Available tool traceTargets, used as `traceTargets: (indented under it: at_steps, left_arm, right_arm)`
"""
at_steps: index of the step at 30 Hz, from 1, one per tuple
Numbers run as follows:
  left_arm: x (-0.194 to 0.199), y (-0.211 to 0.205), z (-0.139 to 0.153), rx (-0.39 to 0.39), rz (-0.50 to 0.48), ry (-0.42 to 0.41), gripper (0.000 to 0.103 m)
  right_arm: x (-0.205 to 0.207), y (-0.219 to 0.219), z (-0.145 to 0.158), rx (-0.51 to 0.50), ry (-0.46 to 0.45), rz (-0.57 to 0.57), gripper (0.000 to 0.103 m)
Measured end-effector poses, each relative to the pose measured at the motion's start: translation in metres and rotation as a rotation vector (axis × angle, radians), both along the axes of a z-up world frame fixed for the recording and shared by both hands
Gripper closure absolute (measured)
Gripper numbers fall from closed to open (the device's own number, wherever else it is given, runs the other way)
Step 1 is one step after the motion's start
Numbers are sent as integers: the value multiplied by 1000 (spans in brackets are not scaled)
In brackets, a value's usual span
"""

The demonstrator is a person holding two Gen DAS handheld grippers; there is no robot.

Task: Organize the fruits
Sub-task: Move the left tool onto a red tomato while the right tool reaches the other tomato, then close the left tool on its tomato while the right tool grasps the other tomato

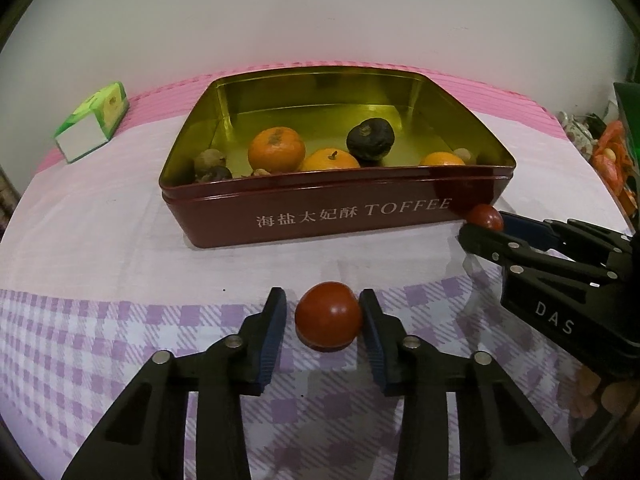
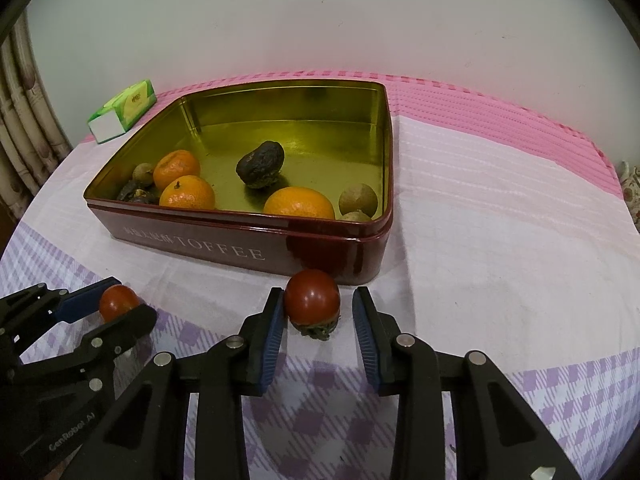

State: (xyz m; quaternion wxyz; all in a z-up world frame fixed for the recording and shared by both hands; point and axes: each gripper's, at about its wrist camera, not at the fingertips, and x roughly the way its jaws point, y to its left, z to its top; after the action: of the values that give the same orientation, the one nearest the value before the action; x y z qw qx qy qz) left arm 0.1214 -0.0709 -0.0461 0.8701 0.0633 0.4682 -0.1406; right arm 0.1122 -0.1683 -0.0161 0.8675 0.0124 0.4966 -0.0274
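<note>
While three mandarins (image 2: 187,196), a blackened fruit (image 2: 261,164) and several small brown ones already lay in the toffee tin (image 1: 340,216), two red tomatoes were left on the tablecloth (image 1: 120,240). The left gripper (image 1: 323,312) bracketed one tomato (image 1: 329,316), jaws open, only one pad touching. The right gripper (image 2: 318,312) likewise straddled the other tomato (image 2: 312,298), unclamped, just before the tin.

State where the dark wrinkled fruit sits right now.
The dark wrinkled fruit lies inside the toffee tin, mid-floor, apart from the oranges; the left wrist view shows it right of centre.
</note>
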Motion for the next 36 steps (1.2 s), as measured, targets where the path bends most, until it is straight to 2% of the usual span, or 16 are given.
traceTargets:
  at_steps: [5,16,26,36]
  left_arm:
    - [0,3,0,-5,2,-3,71]
    - [-2,6,1,-29,-5,0,71]
    - [-8,15,6,-80,-23,4,71]
    - [-8,17,5,-55,-5,9,71]
  right_arm:
    - [-1,1,-1,-6,-3,-2,70]
    - [-5,-5,1,15,-13,-18,77]
    - [-7,-8,1,28,-13,-17,77]
    - [-11,-17,3,75,-22,-9,77]
